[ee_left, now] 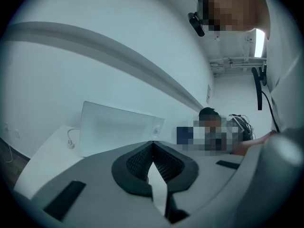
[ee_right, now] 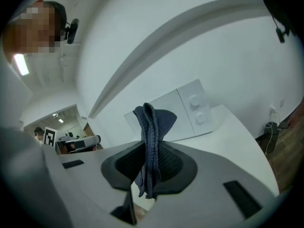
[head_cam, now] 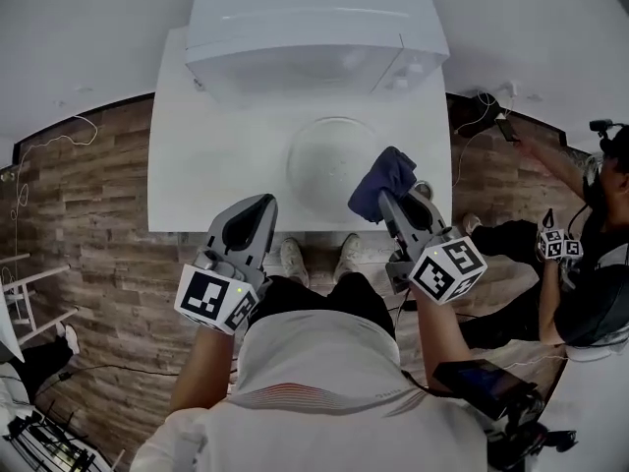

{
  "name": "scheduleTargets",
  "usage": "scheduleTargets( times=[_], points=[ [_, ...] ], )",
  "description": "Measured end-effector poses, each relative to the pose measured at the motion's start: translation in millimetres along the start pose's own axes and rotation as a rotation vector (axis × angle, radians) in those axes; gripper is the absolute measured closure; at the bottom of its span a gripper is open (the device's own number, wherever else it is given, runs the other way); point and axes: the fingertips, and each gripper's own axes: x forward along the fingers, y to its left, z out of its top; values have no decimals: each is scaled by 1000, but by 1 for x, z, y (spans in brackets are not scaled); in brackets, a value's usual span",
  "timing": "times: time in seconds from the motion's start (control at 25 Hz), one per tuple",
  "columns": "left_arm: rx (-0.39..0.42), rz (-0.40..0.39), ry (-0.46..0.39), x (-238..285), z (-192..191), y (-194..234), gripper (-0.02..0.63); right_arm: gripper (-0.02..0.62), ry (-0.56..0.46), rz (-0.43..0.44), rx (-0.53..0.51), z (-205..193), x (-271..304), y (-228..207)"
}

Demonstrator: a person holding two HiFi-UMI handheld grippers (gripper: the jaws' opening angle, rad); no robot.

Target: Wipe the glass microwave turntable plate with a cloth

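The round glass turntable plate [head_cam: 332, 155] lies flat on the white table [head_cam: 197, 165], in front of the white microwave [head_cam: 314, 28]. My right gripper [head_cam: 389, 198] is shut on a dark blue cloth [head_cam: 383, 180], which hangs just right of the plate's near edge. In the right gripper view the cloth [ee_right: 151, 125] sticks up between the closed pads of the right gripper [ee_right: 151, 148], with the microwave [ee_right: 187, 110] behind. My left gripper [head_cam: 257, 206] hovers over the table's front edge, left of the plate. Its pads meet with nothing held in the left gripper view [ee_left: 152, 146].
The microwave [ee_left: 118, 127] stands at the table's back. The table's front edge runs close to the person's shoes [head_cam: 319, 256]. Another person [head_cam: 590, 254] sits on the wood floor at the right with a marker cube [head_cam: 555, 246]. Cables [head_cam: 44, 150] lie on the floor at the left.
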Motion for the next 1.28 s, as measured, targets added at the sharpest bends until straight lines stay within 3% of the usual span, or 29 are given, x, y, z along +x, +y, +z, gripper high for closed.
scheduleTargets(
  times=[0.28, 0.64, 1.0, 1.28],
  points=[
    [31, -44, -53, -26, 29, -1, 595, 532, -161, -19, -106, 39, -35, 50],
    [48, -11, -110, -55, 40, -19, 595, 532, -205, 9, -144, 50, -66, 73],
    [67, 50, -168, -107, 42, -83, 596, 532, -224, 99, -267, 42, -130, 115],
    [81, 94, -169, -151, 22, -147, 596, 532, -228, 143, -270, 19, -196, 123]
  ],
)
